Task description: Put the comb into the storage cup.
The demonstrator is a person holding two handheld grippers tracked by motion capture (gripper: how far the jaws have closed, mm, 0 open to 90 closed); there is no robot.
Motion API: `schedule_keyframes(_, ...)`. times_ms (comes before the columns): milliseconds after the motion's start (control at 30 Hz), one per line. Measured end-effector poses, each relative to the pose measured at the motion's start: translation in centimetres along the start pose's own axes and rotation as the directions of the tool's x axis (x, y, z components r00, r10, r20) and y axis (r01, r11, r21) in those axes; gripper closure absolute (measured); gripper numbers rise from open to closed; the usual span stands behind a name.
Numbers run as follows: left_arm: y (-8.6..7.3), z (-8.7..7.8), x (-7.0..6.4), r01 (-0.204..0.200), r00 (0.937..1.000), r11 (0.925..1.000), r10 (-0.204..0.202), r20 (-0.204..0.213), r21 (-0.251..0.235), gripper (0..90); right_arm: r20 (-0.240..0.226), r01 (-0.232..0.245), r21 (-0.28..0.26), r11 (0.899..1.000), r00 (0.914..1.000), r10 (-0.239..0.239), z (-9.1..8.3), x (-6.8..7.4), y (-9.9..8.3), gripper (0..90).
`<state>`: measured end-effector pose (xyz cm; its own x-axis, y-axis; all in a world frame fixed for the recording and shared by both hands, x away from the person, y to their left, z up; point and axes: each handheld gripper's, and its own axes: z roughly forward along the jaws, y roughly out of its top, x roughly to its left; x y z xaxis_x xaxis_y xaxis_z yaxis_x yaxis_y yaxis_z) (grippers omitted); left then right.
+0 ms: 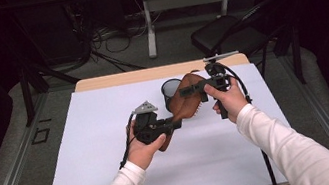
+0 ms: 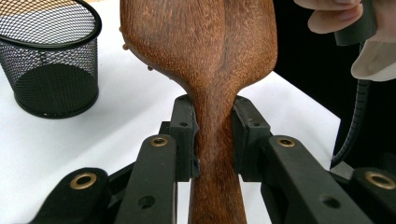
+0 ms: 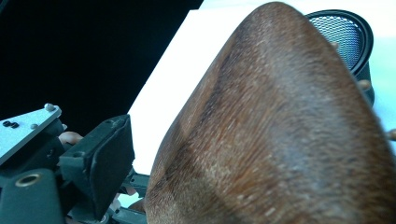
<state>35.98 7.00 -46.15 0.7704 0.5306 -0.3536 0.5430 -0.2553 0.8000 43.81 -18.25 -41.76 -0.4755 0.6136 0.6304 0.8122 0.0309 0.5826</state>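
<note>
In the right gripper view the wooden brush point(image 3: 280, 135) is sitting so close that its grain is blurring, and it is covering 1 of the 2 jaws and much of the mesh cup point(image 3: 348, 35). In the left gripper view the picture's edges are cutting off the brush's head and its handle end. Its bristles are mostly hidden, perhaps facing down.

You are working at a light wooden table point(image 1: 100, 82) whose top is covered by a flat white sheet point(image 1: 92, 155); bare wood shows as a strip along its far edge. A round black wire-mesh cup point(image 1: 169, 90) stands upright on the sheet, near that edge.
</note>
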Motion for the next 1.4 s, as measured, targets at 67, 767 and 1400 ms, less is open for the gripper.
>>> schedule_keyframes(67,-0.1,0.0,0.1,-0.001,1.0,1.0,0.001,0.002,-0.002,72.9,-0.004,-0.007,-0.003,1.0,1.0,0.007,-0.1,-0.1,0.0,12.7)
schedule_keyframes(767,-0.5,0.2,0.2,0.007,0.9999,0.9999,-0.007,0.009,0.009,73.0,-0.013,-0.017,-0.006,1.0,0.9998,0.017,-0.2,-0.6,-0.2,20.1)
schedule_keyframes(1400,-0.8,0.3,0.7,0.019,0.9996,0.9998,-0.019,0.022,0.008,73.1,-0.04,-0.04,-0.026,0.999,0.9985,0.039,-0.6,-1.1,-0.2,35.1)
